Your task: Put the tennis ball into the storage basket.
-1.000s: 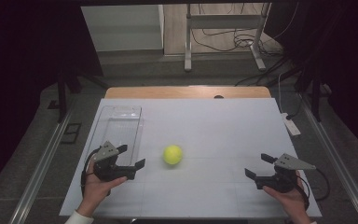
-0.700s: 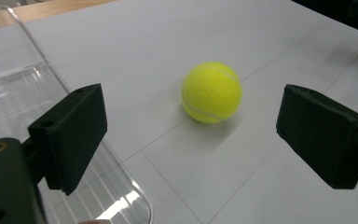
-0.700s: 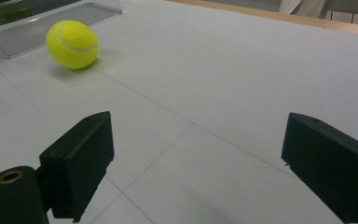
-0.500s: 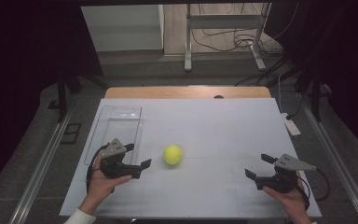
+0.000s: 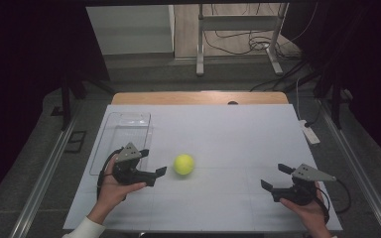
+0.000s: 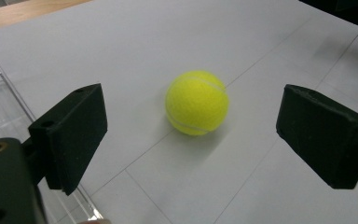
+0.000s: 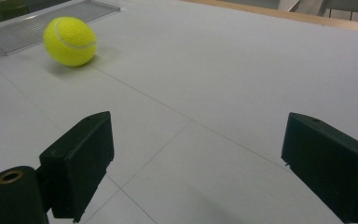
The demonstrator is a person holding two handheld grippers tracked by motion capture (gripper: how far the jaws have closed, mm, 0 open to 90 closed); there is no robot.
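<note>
Far left on the table (image 5: 238,124) lies a clear tray (image 5: 126,131), long side running near to far. Just near of its near end, the left gripper (image 5: 155,163) is held by the left hand (image 5: 113,186), pointing right toward the ball (image 5: 184,164). Its jaws stand wide apart with nothing between them; in the left gripper view the ball (image 6: 196,102) sits ahead of the jaws, untouched, resting on the table surface. The ball lies left of the table's centre, close to the left gripper. Well apart, at the near right, the right gripper (image 5: 274,177) rests in the right hand (image 5: 307,210), jaws wide apart and holding nothing, aimed left.
</note>
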